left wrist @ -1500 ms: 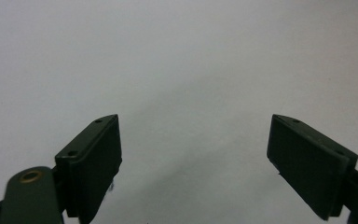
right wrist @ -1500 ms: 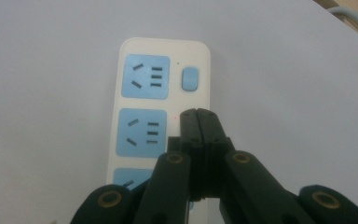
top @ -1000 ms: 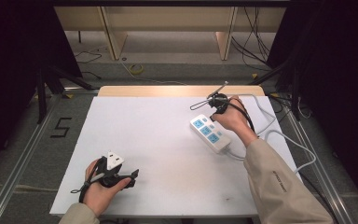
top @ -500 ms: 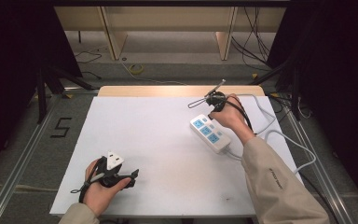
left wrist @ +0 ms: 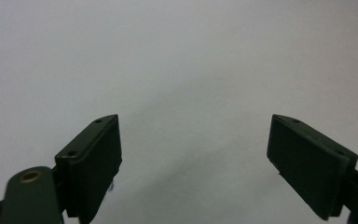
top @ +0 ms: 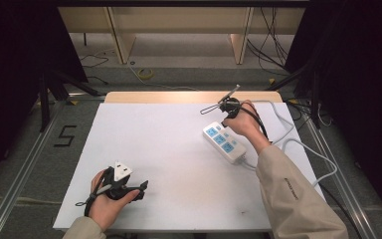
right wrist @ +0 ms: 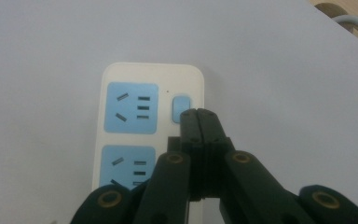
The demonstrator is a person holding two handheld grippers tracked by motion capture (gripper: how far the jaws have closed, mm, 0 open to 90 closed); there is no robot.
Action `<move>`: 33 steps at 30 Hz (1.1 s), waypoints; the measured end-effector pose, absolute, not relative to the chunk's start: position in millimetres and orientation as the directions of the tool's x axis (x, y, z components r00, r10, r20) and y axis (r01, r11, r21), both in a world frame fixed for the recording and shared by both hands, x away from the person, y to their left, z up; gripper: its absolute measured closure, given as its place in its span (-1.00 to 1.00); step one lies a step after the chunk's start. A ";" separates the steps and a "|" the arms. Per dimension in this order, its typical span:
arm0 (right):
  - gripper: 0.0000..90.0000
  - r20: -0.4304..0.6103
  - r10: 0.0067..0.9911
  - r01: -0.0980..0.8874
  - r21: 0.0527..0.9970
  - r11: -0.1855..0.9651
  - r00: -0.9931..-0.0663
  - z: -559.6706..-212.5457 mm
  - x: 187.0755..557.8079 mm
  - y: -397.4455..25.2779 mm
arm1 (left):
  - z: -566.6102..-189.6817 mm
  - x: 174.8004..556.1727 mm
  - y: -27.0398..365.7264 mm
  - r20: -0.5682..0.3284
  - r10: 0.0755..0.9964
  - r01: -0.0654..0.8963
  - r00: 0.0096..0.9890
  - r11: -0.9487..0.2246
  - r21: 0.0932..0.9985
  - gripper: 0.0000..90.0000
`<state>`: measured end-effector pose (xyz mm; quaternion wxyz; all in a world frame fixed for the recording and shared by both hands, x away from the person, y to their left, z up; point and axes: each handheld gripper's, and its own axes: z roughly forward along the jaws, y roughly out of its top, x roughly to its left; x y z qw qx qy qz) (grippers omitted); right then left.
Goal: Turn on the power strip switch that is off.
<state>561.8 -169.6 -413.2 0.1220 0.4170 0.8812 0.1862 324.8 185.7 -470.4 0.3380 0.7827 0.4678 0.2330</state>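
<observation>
My right gripper (right wrist: 198, 113) met the power strip's (right wrist: 135, 135) blue switch (right wrist: 181, 108).
Its jaws were pressed together; the left gripper (left wrist: 195, 149) stood spread wide. The strip lay at the table's (top: 169, 164) right; I read no lettering.

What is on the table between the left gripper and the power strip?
Nothing: in the high view, only bare white table lies between the left gripper and the power strip. The right gripper, jaws shut, points at the strip's blue button.

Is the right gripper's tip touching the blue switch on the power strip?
Cannot tell. In the right gripper view the shut right gripper overlaps the blue switch on the power strip, hiding any gap.
</observation>
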 end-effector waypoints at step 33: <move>1.00 -0.054 0.785 0.701 0.417 0.579 -0.617 -418.8 573.5 -159.3 | -470.9 324.8 185.3 0.044 0.890 0.576 0.453 -0.329 0.748 -0.61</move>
